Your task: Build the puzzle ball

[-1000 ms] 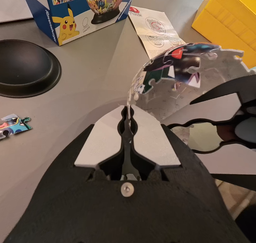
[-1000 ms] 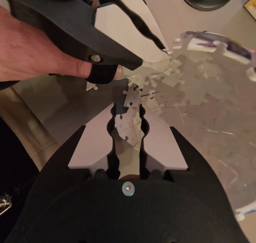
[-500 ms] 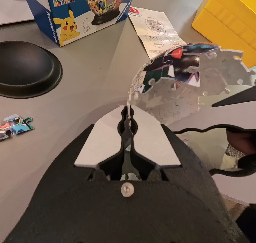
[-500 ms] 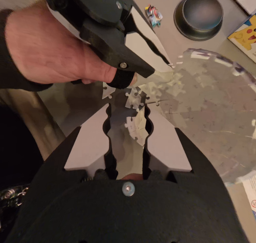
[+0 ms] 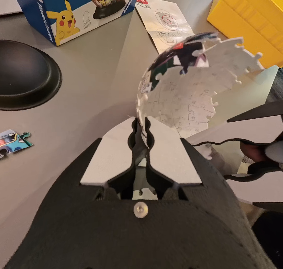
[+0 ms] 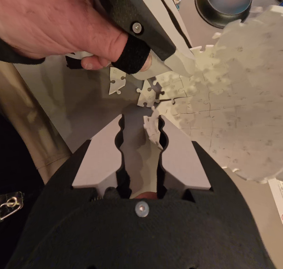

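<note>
The half-built puzzle ball (image 5: 183, 99) is a curved shell, white inside with a dark printed patch near its top. My left gripper (image 5: 140, 120) is shut on the shell's lower left edge and holds it above the table. My right gripper (image 6: 140, 115) is open; the shell's jagged edge (image 6: 153, 131) lies between the jaws, against the right finger. The shell fills the right of the right wrist view (image 6: 229, 100). The left gripper (image 6: 189, 62) and the hand holding it show there at the top. The right gripper (image 5: 214, 158) shows open at the right of the left wrist view.
Two loose white pieces (image 6: 117, 83) (image 6: 147, 96) lie on the grey table under the grippers. A coloured piece (image 5: 13, 143) lies at the left. A black stand (image 5: 23, 77), the puzzle box (image 5: 76, 11), a leaflet (image 5: 165, 20) and a yellow bin (image 5: 252, 16) stand farther back.
My right gripper has opened wider and no longer closes on the shell's edge. The shell has tilted in the left gripper's hold. The left gripper stays shut.
</note>
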The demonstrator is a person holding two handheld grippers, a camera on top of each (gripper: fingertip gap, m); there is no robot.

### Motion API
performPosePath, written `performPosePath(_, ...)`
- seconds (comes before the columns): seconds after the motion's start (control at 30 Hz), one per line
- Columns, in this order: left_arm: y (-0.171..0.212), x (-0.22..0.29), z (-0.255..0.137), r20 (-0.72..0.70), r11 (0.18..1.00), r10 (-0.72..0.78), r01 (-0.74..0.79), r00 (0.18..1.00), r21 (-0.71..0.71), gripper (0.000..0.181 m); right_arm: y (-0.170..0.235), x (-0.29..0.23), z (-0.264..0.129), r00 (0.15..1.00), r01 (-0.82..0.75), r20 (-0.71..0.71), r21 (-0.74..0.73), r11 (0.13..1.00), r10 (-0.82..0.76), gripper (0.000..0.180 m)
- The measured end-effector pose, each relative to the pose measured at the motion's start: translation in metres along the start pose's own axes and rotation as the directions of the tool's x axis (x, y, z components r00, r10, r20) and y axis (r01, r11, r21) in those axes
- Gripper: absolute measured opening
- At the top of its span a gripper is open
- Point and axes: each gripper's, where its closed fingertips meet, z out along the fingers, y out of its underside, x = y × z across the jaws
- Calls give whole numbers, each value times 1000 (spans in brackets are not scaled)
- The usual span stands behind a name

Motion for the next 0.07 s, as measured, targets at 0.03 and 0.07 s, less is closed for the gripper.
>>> performPosePath(0.03,0,0,0,-3,1000,0,0,1000,-2,9,0,0,0,1000,2,-1,1,1000,-2,43)
performPosePath(0.07,0,1,-1,-9,1000,-3,2,1000,-5,9,1,2,0,1000,8,-9,-1,1000,-8,43)
